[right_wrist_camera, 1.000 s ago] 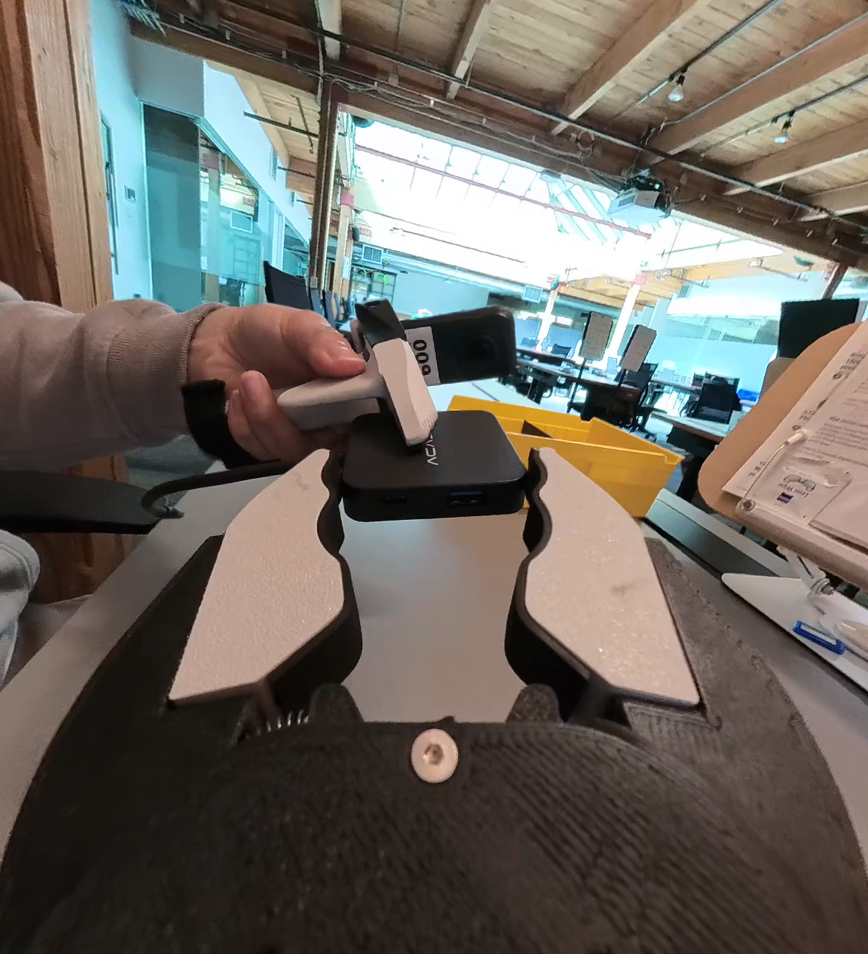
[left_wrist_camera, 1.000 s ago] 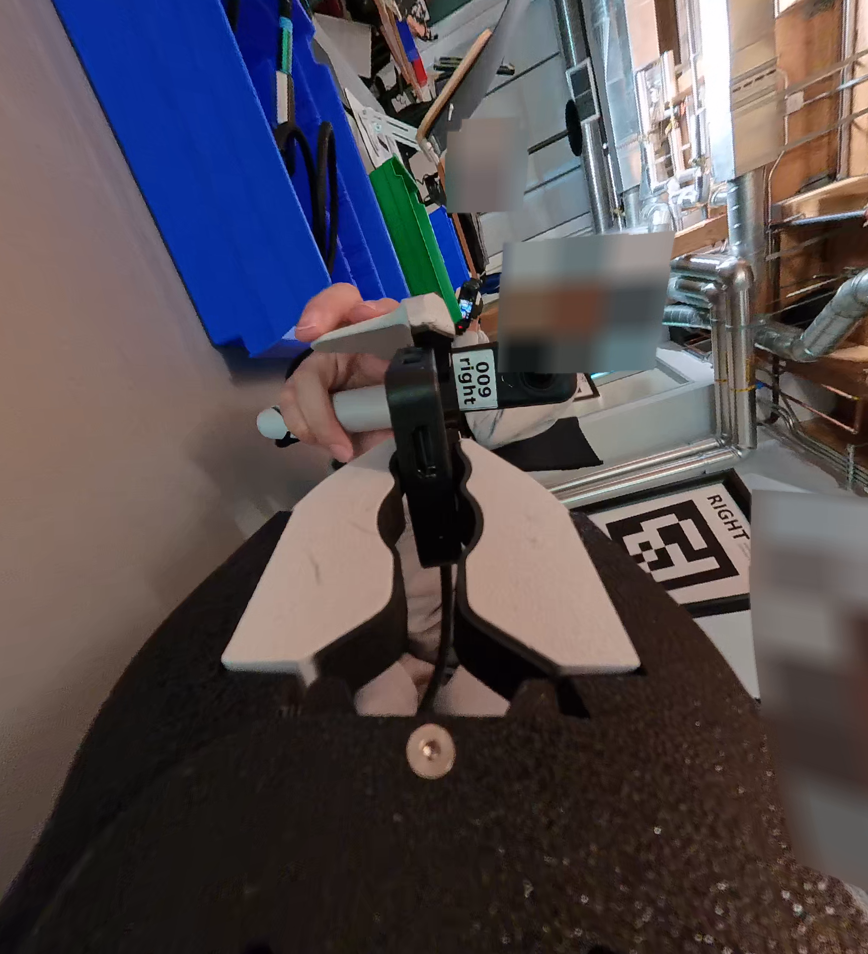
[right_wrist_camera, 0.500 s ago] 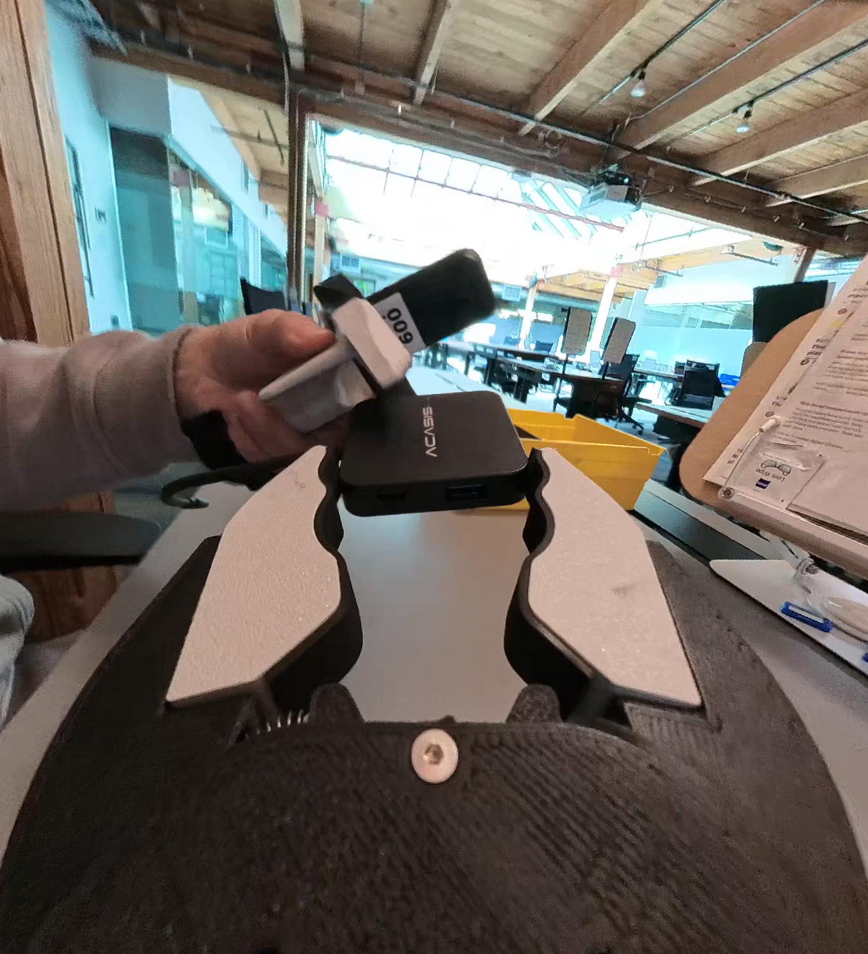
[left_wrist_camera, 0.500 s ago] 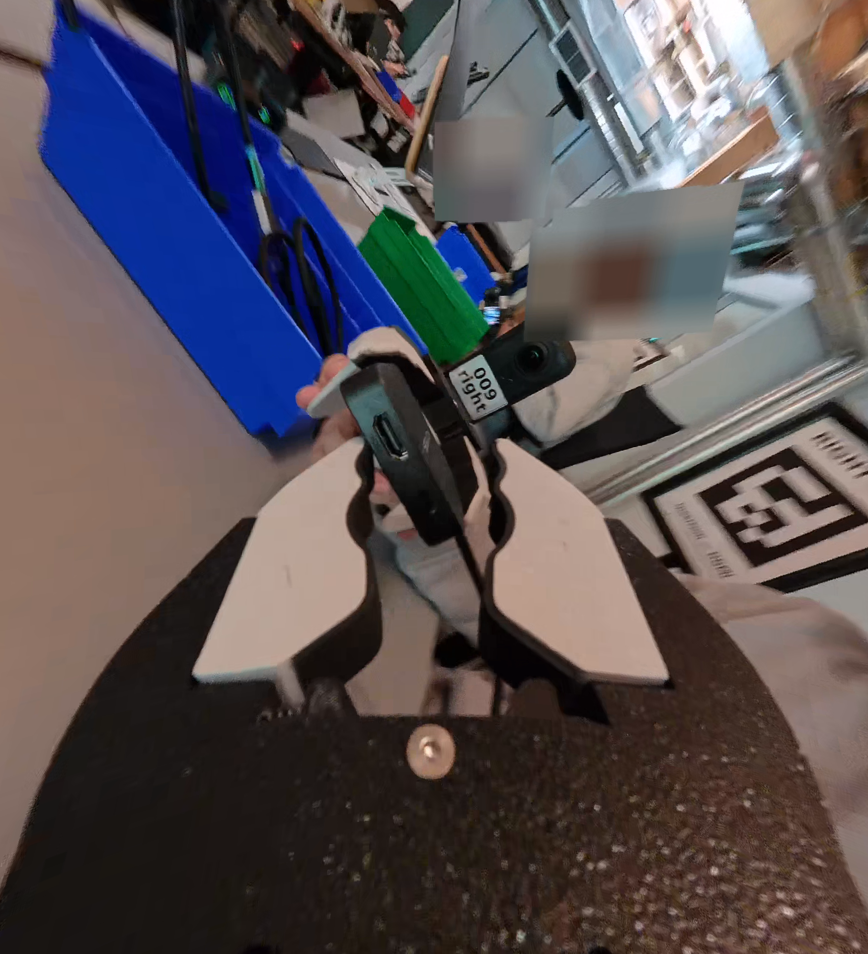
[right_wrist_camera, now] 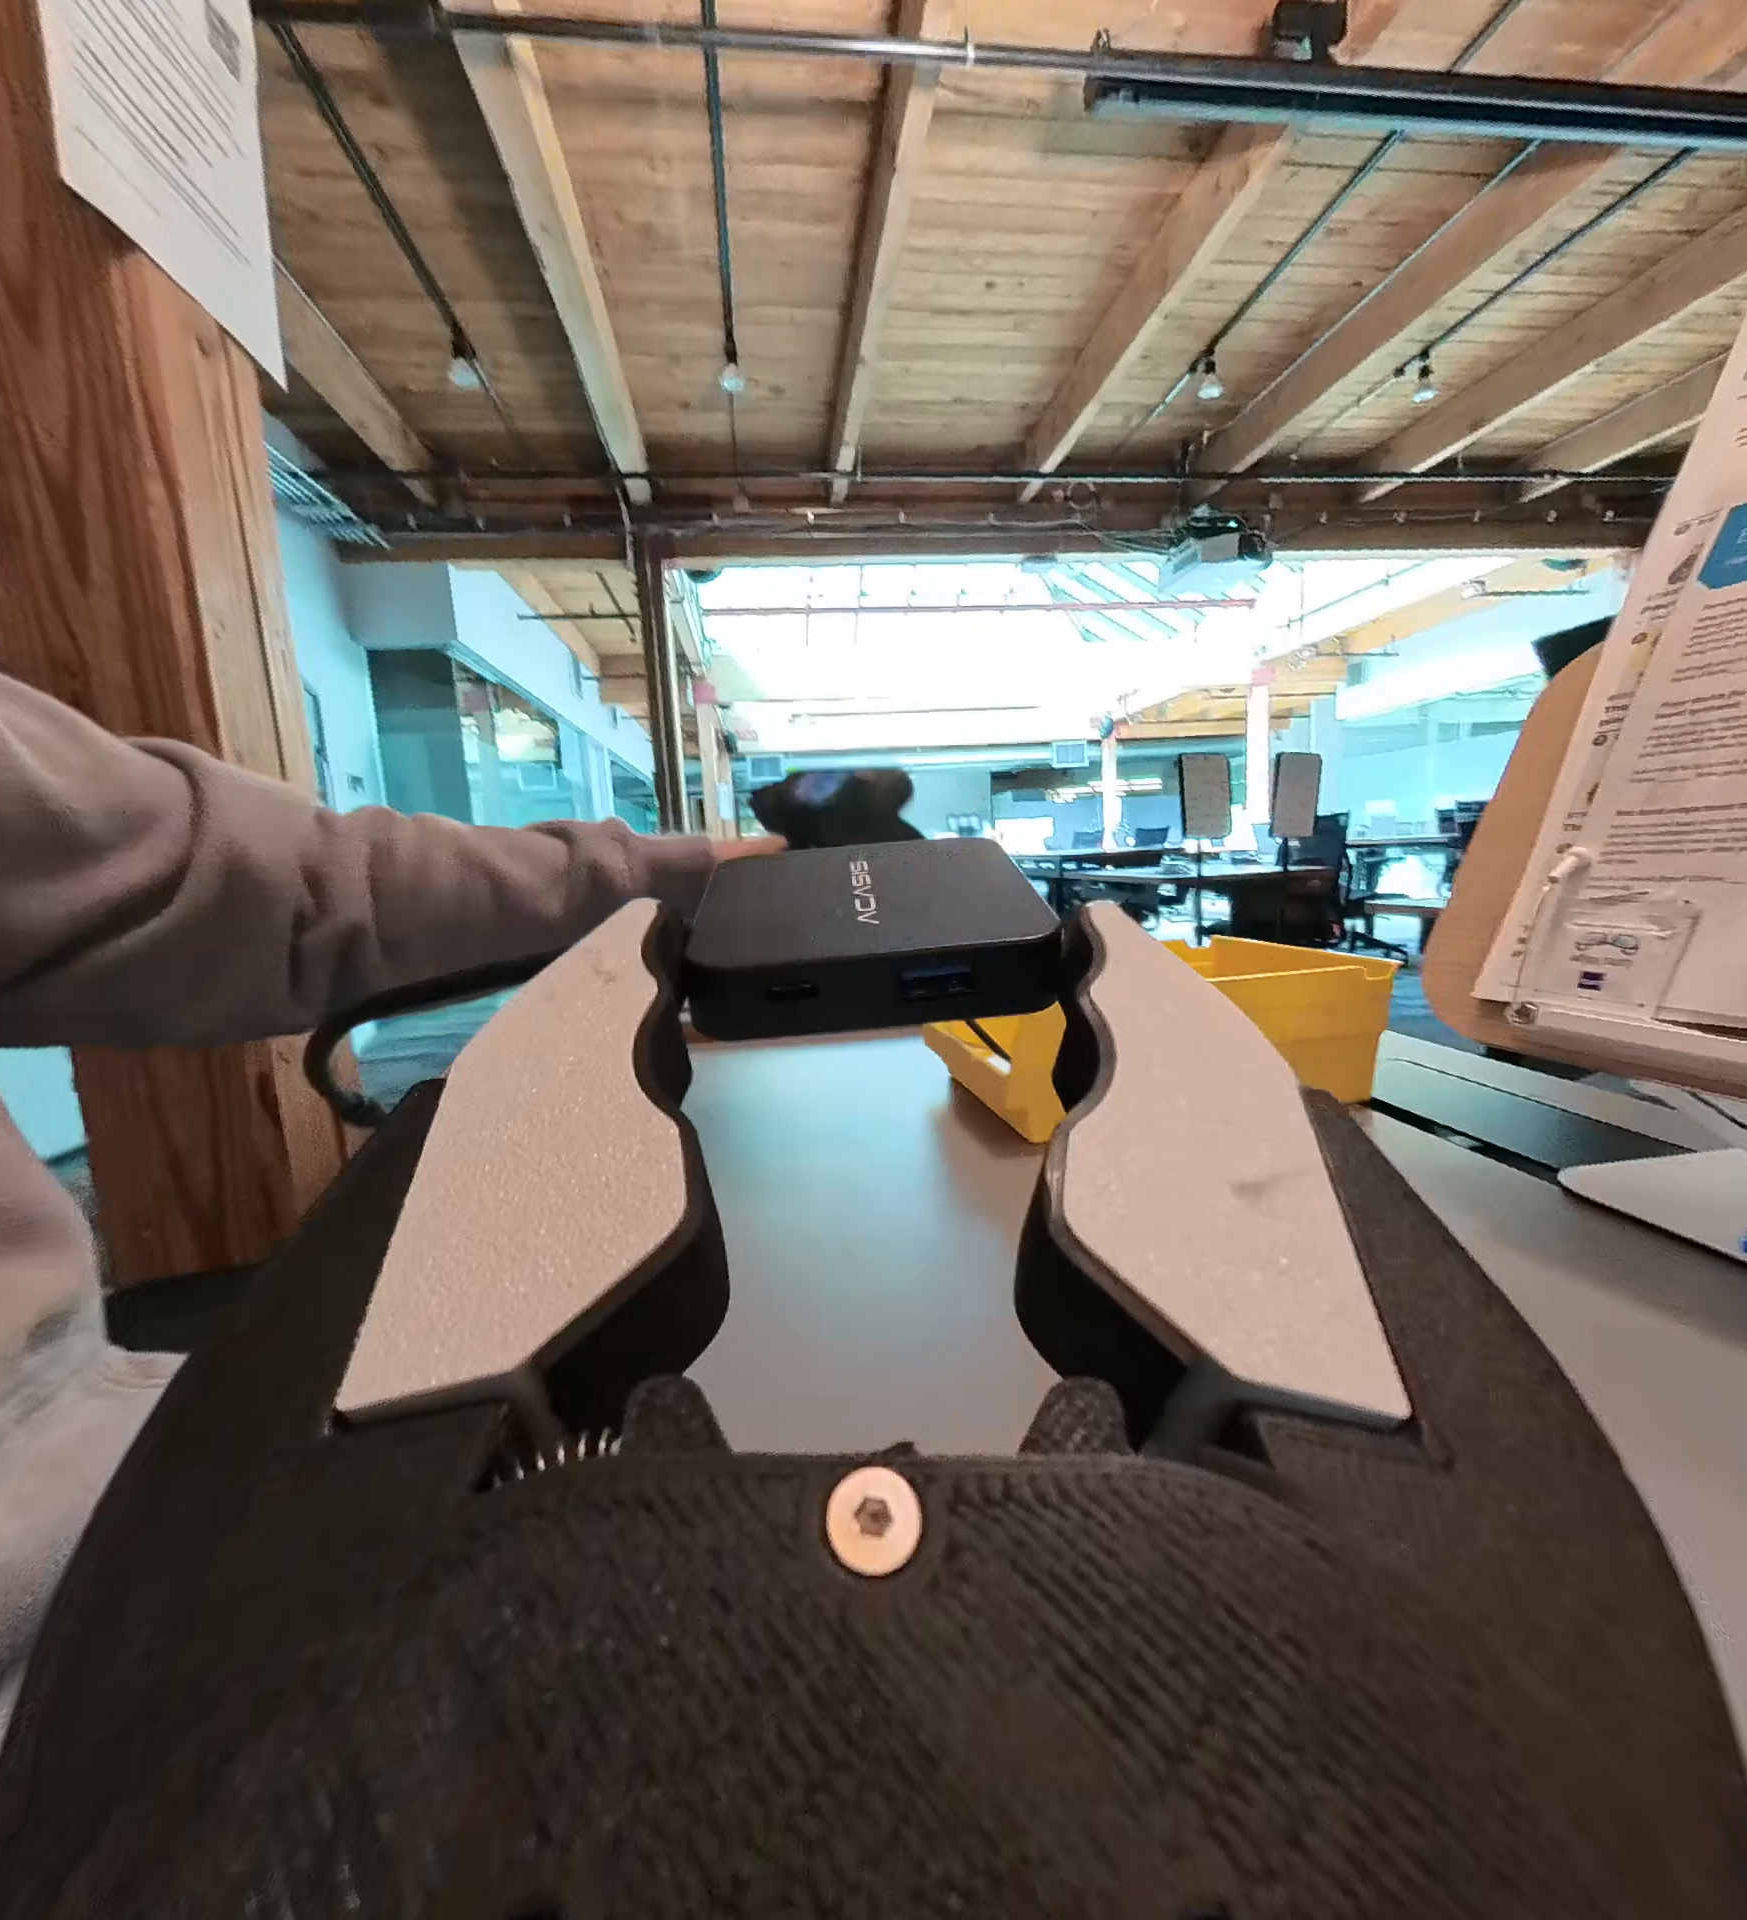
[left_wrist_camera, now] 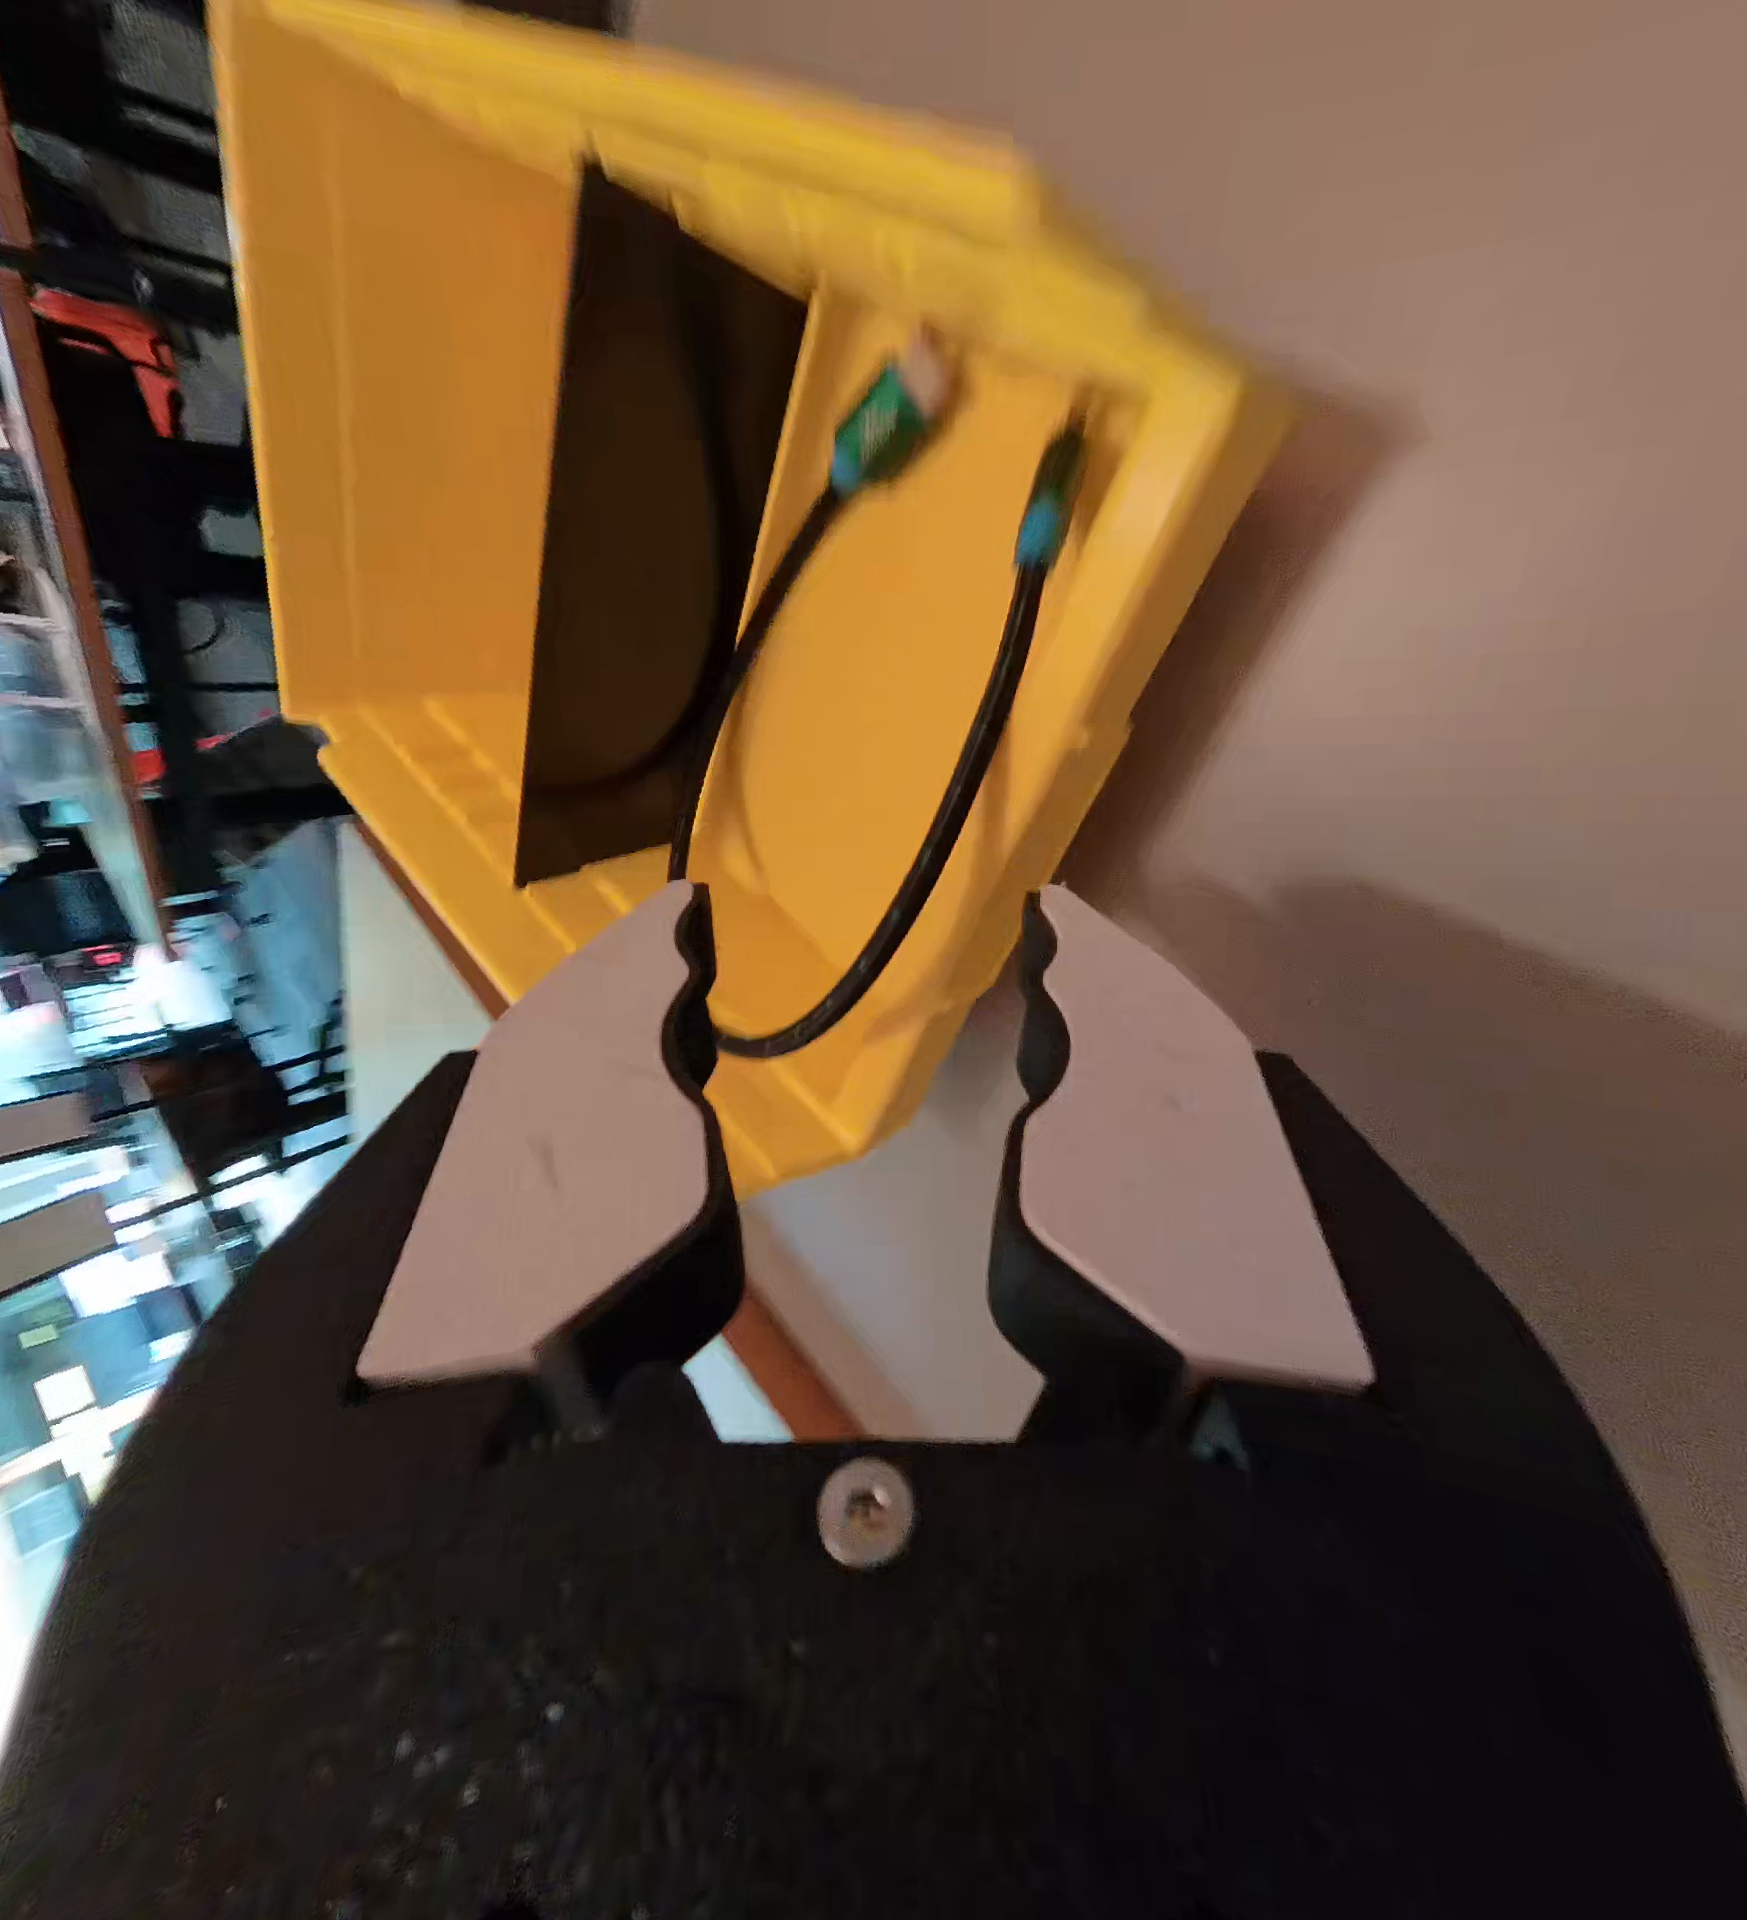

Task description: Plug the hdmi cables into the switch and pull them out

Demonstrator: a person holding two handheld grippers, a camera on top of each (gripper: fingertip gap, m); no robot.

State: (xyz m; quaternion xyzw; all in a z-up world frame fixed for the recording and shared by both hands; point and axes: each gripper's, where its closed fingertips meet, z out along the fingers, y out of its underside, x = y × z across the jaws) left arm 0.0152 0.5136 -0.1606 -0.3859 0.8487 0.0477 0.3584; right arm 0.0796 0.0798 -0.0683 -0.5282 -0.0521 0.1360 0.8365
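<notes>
My right gripper [right_wrist_camera: 874,925] is shut on the black switch [right_wrist_camera: 869,914] by its two sides and holds it level just above the grey table [right_wrist_camera: 848,1195]. Two ports on the switch face me. My left gripper [left_wrist_camera: 864,914] is open and empty, pointing at a yellow bin [left_wrist_camera: 412,416]. A black HDMI cable [left_wrist_camera: 952,810] with green plugs [left_wrist_camera: 884,426] lies curved in the bin just beyond my fingertips. The left view is blurred. In the right wrist view the left gripper [right_wrist_camera: 833,805] is a dark blur behind the switch, at the end of a grey sleeve [right_wrist_camera: 225,883].
The yellow bin [right_wrist_camera: 1284,987] stands on the table behind and right of the switch. A black panel [left_wrist_camera: 640,571] lies in the bin's other compartment. A stand with papers [right_wrist_camera: 1679,779] is at the right, a wooden post [right_wrist_camera: 90,520] at the left. A black lead [right_wrist_camera: 412,997] trails left from the switch.
My left gripper has let go of the switch's end, opened, and swung away to face the yellow bin. My right gripper has kept hold of the switch.
</notes>
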